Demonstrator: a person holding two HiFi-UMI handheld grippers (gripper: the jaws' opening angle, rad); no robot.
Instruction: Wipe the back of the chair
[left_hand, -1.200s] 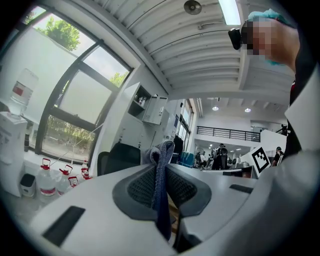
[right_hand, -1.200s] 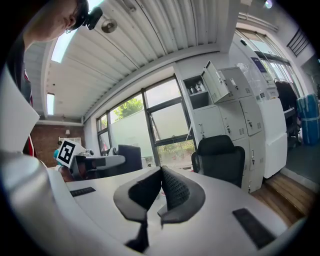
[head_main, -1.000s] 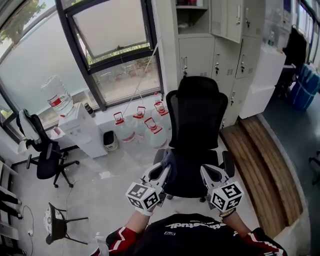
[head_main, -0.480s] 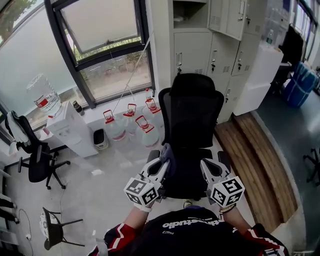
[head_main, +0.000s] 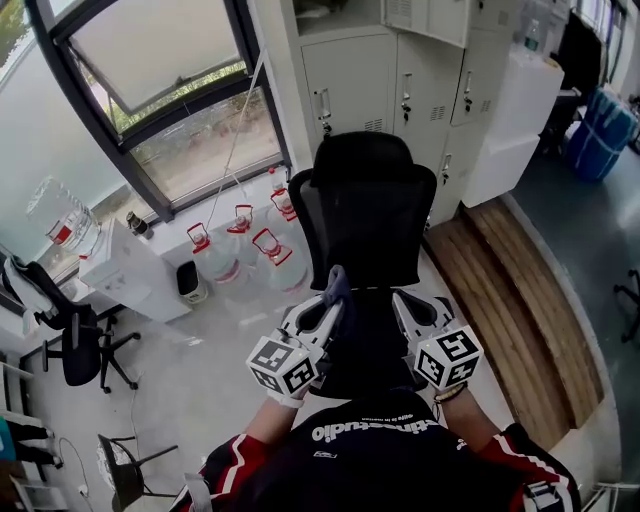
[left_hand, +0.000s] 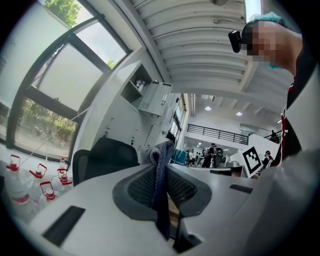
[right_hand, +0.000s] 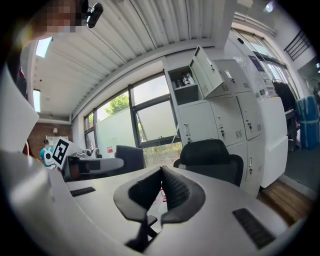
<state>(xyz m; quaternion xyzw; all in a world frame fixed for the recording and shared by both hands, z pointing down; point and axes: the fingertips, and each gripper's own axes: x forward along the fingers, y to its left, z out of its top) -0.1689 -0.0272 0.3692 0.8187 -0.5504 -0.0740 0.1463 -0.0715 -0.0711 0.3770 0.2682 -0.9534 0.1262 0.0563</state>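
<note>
1. Left gripper (head_main: 330, 300) is clamping a blue-grey cloth (left_hand: 164, 150). Jaws are pinched on it, and the fabric is running down between the pads and sticking up past the tips.
2. Right gripper (right_hand: 161, 172) is clenched with nothing in it, pads touching at the tips.
3. Black office chair (head_main: 365, 215) is standing on the floor near the corner where the window (head_main: 170, 90) wall meets the grey lockers (head_main: 400, 70). The wooden floor strip (head_main: 510, 290) is running along its right side.
4. Both grippers are hovering side by side over the seat, pointing at the backrest, left one nearer to it.
5. In the left gripper view the cloth is showing apart from the chair, not touching the backrest.
6. Water jugs (head_main: 265, 250) are sitting on the floor just left of the chair, under the window.
</note>
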